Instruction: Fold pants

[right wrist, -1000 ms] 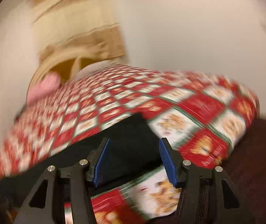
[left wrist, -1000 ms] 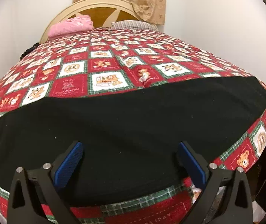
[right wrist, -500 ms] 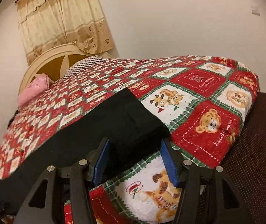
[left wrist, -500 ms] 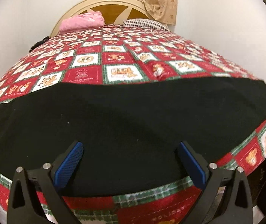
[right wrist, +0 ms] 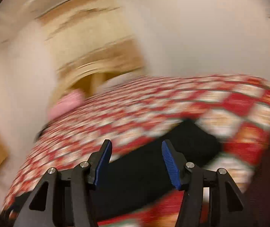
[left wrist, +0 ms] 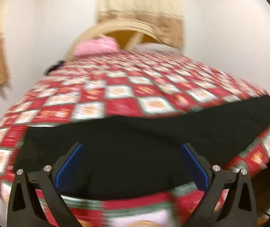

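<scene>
**Both claws spread above the black pants at the foot of the bed**

Pale walls are filling the background in both of my feeds, and both feeds are coming through smeared with blur, so I am reading only coarse shapes. Below the walls the bed (left wrist: 127, 94) is taking up most of the view, covered in a quilt (right wrist: 153, 109) of red and white squares with green plaid borders; the printed figures in the squares are too blurred for me to make out. At the far end a curved, light wooden headboard (left wrist: 119, 26) is rising against a beige curtain (left wrist: 138, 0), with a soft pink bundle (left wrist: 97, 46) lying in front of it.

Across the near edge of the quilt the pants (left wrist: 135, 147) are lying flat as a long, matte black band running from side to side. In my left feed the left gripper (left wrist: 133, 162) is hanging over the middle of that band, its jaws spread wide and nothing between the blue pads (left wrist: 69, 164); black cloth is showing in the whole gap. In my right feed the right gripper (right wrist: 136, 162) is hovering over the band's right end (right wrist: 197, 141), a rounded, thicker-looking corner. Its jaws are parted too, narrower than the left pair, with ribbed blue pads (right wrist: 170, 164) and bare black fabric seen between them.
</scene>
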{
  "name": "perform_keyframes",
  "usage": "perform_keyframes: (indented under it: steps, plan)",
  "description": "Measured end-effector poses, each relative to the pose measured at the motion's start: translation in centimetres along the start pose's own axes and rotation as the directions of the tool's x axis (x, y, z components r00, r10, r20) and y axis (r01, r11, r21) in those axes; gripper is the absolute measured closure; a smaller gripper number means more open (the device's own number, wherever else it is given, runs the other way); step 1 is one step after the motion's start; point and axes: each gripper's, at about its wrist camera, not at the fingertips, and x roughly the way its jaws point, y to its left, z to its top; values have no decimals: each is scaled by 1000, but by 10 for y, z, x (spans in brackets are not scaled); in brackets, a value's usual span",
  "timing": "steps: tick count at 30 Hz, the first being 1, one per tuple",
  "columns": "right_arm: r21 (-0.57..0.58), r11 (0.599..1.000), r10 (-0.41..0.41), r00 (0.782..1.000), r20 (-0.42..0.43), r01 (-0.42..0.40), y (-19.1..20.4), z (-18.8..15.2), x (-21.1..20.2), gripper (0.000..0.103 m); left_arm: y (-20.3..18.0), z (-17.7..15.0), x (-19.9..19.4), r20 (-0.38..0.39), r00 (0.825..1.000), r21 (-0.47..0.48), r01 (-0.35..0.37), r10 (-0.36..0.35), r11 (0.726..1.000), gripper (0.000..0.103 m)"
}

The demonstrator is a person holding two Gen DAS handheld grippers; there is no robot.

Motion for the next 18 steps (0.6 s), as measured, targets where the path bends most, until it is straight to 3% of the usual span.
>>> perform_keyframes:
  steps: [2, 3, 5, 7, 9, 11, 13, 16, 18]
  plan:
    - [-57, 984, 164, 981, -102, -171, 43, -7, 35, 40, 25, 2, 6, 7, 994, -27, -111, 111, 993, 0]
    - [-82, 965, 232, 959, -165, -248, 66, -14, 54, 40, 32, 3, 10, 2, 990, -37, -142, 143, 989, 0]
    - [-129, 915, 330, 892, -309, -383, 112, -32, 96, 40, 54, 3, 24, -33, 978, -83, -209, 207, 974, 0]
    - [-160, 844, 397, 797, -455, -511, 157, -55, 137, 40, 66, -1, 37, -69, 974, -123, -224, 217, 967, 0]
    - [-159, 783, 418, 699, -579, -601, 196, -77, 174, 40, 75, -13, 56, -157, 955, -136, -272, 250, 953, 0]
    - [-155, 747, 419, 639, -646, -646, 219, -90, 196, 40, 81, -27, 69, -233, 940, -138, -286, 249, 948, 0]
    - [-147, 711, 415, 579, -702, -688, 240, -100, 220, 40, 92, -38, 62, -202, 958, -211, -246, 204, 946, 0]
    - [-91, 673, 412, 474, -778, -734, 255, -115, 247, 40, 90, -40, 60, -193, 960, -175, -235, 201, 956, 0]
    - [-95, 660, 365, 428, -827, -745, 265, -128, 258, 40, 90, -38, 62, -192, 961, -180, -235, 200, 955, 0]
